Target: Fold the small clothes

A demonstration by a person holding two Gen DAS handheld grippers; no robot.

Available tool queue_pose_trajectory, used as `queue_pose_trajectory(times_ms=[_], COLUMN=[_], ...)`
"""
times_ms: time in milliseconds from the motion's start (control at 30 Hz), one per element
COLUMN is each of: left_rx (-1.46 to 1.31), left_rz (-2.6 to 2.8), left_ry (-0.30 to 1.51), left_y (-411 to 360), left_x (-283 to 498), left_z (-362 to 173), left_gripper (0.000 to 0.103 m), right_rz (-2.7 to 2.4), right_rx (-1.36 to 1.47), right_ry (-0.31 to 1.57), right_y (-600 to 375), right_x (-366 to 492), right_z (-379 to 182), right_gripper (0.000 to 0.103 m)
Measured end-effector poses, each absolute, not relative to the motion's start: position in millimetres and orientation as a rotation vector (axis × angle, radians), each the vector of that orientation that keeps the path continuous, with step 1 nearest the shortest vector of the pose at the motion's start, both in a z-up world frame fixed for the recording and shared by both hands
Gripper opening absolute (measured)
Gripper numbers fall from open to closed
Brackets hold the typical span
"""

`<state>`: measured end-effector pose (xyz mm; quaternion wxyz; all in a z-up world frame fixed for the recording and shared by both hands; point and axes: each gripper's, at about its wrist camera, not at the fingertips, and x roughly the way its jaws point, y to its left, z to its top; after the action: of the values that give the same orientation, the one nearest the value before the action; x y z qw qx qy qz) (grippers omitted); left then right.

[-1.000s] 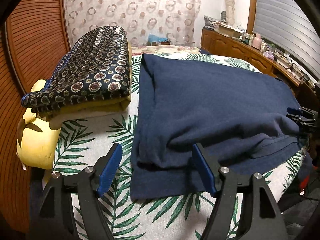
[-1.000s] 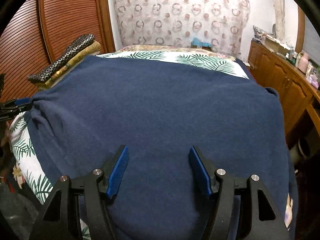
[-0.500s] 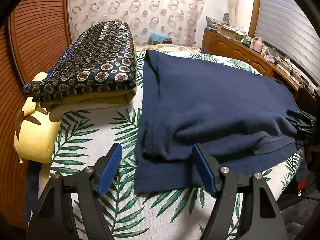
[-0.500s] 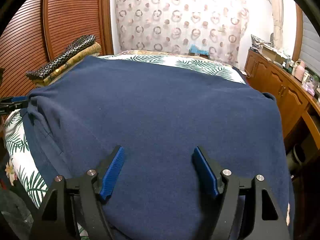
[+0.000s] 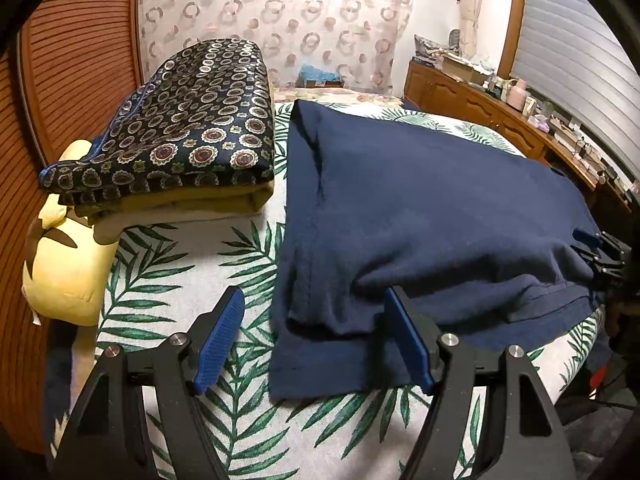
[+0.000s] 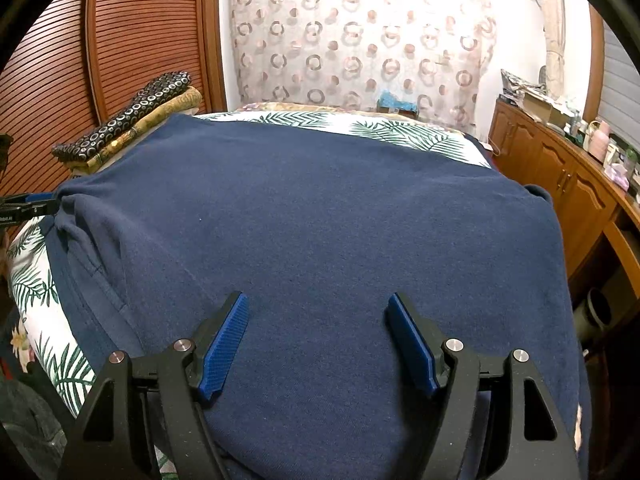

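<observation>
Lying soft and floppy, the blue shirt (image 5: 420, 208) wants grabbing at its lower corner; both claws, left (image 5: 312, 340) and right (image 6: 316, 340), gape wide, holding nothing.

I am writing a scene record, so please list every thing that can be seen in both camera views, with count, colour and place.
navy garment: 1, dark blue, spread over the bed, near edge partly folded over.
patterned cloth: 1, black with round motifs, folded, top of the pile left of the garment.
mustard cloth: 1, yellow-brown, folded, under the patterned cloth.
yellow cushion: 1, pale yellow, at the bed's left edge below the pile.
bedsheet: 1, white with green leaves, under everything.
curtain: 1, pale with ring print, back wall.
wooden cabinet: 1, brown, right side, small items on top.
left gripper: 1, black with blue pads, open, at the garment's near corner.
right gripper: 1, black with blue pads, open, over the garment.
</observation>
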<state>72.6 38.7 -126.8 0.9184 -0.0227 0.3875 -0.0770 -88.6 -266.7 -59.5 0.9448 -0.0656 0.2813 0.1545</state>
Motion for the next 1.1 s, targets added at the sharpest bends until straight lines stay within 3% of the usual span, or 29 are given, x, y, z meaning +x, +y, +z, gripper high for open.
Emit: queue_pose_trajectory(times_ms=[133, 200, 500, 667, 700, 733, 1100], left_rx=[-0.051, -0.052, -0.032, -0.043, -0.056, -0.068, -0.035], left_rz=[-0.175, -0.179, -0.173, -0.236, -0.254, -0.27, -0.345], left_ry=[0.804, 0.812, 0.826, 0.811, 0.814, 0.817, 0.637], left_y=[39, 39, 38, 37, 37, 38, -3], left_x=[80, 84, 90, 91, 91, 92, 84], left_z=[-128, -130, -136, -137, -137, -137, -78], left_gripper=[0.055, 0.051, 0.051, 0.029, 0.017, 0.014, 0.01], right_rz=[0.317, 0.317, 0.318, 0.317, 0.317, 0.317, 0.316], right_rx=[-0.129, -0.127, -0.123, -0.119, -0.119, -0.119, -0.122], right_ry=[0.571, 0.569, 0.568, 0.568, 0.568, 0.568, 0.567], right_y=[-268, -269, -270, -269, -269, -270, -269], right_x=[-89, -89, -89, -88, -88, -88, -88], right_z=[-60, -61, -61, -62, -62, -62, -62], right_gripper=[0.074, 0.074, 0.074, 0.074, 0.074, 0.074, 0.074])
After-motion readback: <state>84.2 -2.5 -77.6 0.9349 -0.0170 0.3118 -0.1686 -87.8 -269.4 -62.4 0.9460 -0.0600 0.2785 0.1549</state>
